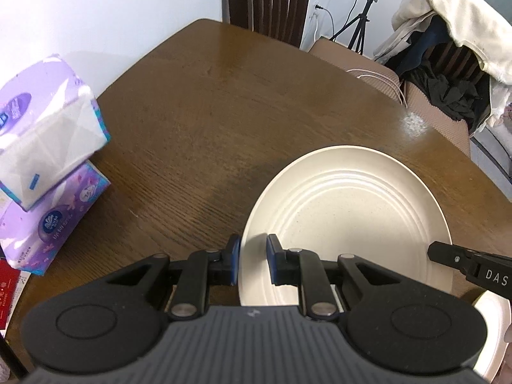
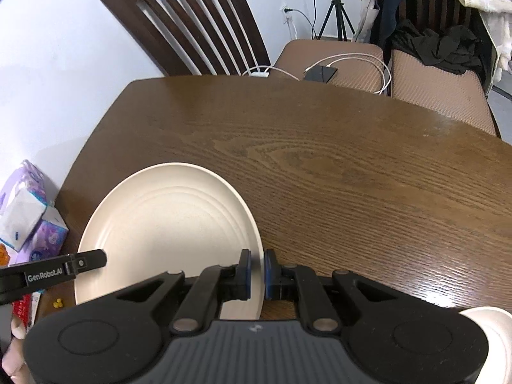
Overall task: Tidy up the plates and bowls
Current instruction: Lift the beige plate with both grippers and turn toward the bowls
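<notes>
Both claws, left claw (image 1: 252, 260) and right claw (image 2: 256, 272), are clamped on opposite rims of the cream plate (image 1: 345, 211), lower frame; carrying it level to a stack is judged next.

A brown wooden table (image 1: 224, 102) carries two purple tissue packs (image 1: 48, 147), stacked well left of the left claw, with a red packet (image 1: 9, 291) by them. Another pale dish (image 2: 492, 336) sits just right of the right claw.
</notes>
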